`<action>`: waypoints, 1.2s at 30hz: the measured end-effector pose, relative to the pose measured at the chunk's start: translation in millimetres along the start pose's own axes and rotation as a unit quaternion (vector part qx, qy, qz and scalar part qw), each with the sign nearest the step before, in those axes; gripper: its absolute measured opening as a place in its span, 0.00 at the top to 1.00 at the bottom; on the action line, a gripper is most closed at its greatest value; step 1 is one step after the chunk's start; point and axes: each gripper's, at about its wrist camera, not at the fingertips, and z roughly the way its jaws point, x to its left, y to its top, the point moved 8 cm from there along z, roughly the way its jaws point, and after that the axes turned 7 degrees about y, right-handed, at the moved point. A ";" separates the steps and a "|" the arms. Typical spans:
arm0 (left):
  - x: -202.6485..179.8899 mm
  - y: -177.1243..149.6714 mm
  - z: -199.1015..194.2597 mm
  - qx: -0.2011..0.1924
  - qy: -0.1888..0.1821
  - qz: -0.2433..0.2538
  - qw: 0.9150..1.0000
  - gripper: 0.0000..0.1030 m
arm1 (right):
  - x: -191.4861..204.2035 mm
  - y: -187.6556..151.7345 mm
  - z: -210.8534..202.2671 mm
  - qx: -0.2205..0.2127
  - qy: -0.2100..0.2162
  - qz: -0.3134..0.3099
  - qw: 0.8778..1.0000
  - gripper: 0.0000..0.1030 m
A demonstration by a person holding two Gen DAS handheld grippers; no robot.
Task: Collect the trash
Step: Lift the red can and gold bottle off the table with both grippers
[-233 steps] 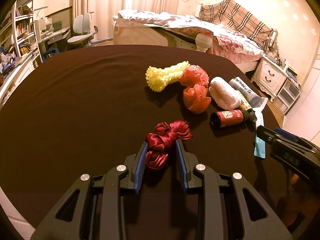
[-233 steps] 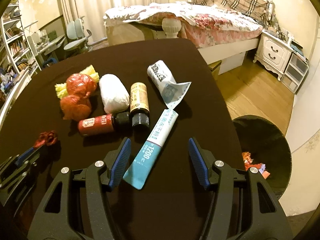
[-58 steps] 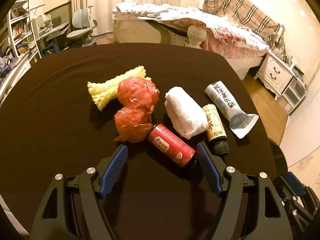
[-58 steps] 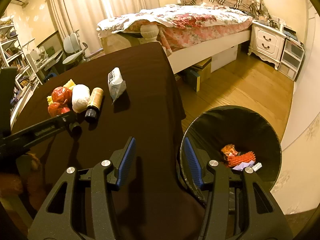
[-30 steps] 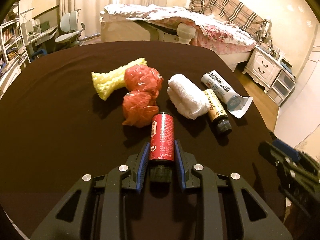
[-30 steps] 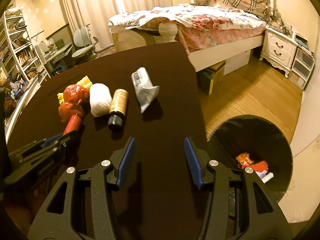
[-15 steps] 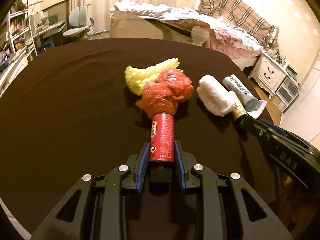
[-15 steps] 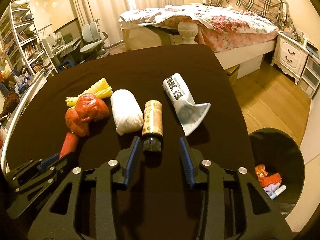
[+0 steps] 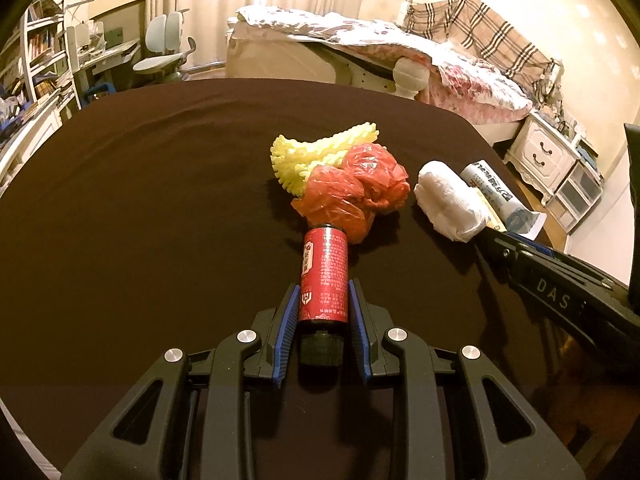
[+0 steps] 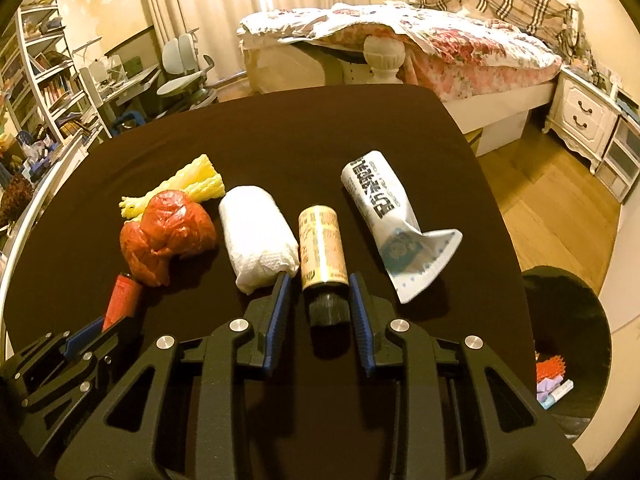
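My left gripper (image 9: 323,294) is shut on a red bottle (image 9: 324,276) with a black cap, held over the dark table (image 9: 140,184); the bottle also shows in the right wrist view (image 10: 122,298). My right gripper (image 10: 320,285) is open, its jaws on either side of a tan bottle (image 10: 322,250) with a black cap that lies on the table; a small gap shows on each side. A white paper wad (image 10: 258,238), a red plastic bag (image 10: 166,236), yellow foam netting (image 10: 192,188) and a crumpled white tube (image 10: 386,210) lie beside it.
A black trash bin (image 10: 576,320) holding some trash stands on the wood floor right of the table. A bed (image 10: 420,40) is behind the table, shelves and chairs (image 10: 184,68) at the left, a white nightstand (image 10: 584,116) at the right.
My right gripper has moved forward and narrowed around the tan bottle. My left gripper still holds the red bottle and has shifted a little.
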 end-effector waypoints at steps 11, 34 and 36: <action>0.2 -2.2 -3.3 -0.004 -0.003 -0.001 1.000 0.73 | 4.1 -8.2 -1.6 0.007 0.006 -0.005 1.000 0.77; -44.2 -21.3 -33.2 -0.027 -0.035 0.041 0.998 0.73 | -32.5 -52.3 -76.2 -0.024 0.010 0.024 0.999 0.77; -55.4 -23.3 -36.5 -0.030 -0.041 0.051 0.997 0.73 | -39.7 -55.8 -83.9 -0.029 0.005 0.028 0.999 0.77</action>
